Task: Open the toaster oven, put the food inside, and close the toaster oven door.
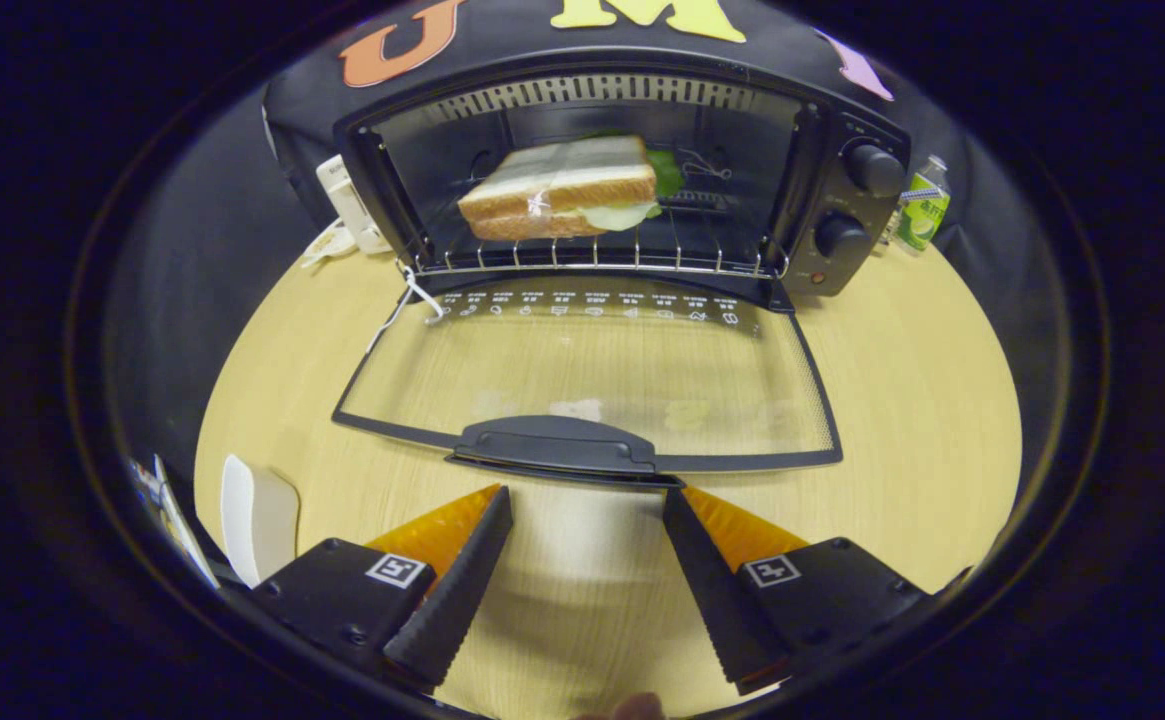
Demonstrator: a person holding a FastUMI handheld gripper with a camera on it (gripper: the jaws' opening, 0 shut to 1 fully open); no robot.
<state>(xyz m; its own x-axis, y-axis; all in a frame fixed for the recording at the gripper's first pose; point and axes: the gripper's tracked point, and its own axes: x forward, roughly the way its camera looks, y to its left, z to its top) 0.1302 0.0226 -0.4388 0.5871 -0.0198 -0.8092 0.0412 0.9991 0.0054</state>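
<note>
Sandwich [557, 188] inside toaster oven [622, 170]; fingers [462, 560] apart before lowered door [582, 380].

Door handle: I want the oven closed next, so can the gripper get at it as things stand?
Probably yes. The gripper is open and empty, and the door handle lies just ahead of its fingers on the lowered glass door, with only bare table between them. The sandwich sits inside on the rack.

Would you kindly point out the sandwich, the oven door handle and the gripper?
sandwich [557, 187]: gripper view, on the top bread slice.
door handle [554, 445]: gripper view, on its middle.
gripper [587, 495]: gripper view, midway between the open fingertips.
</note>
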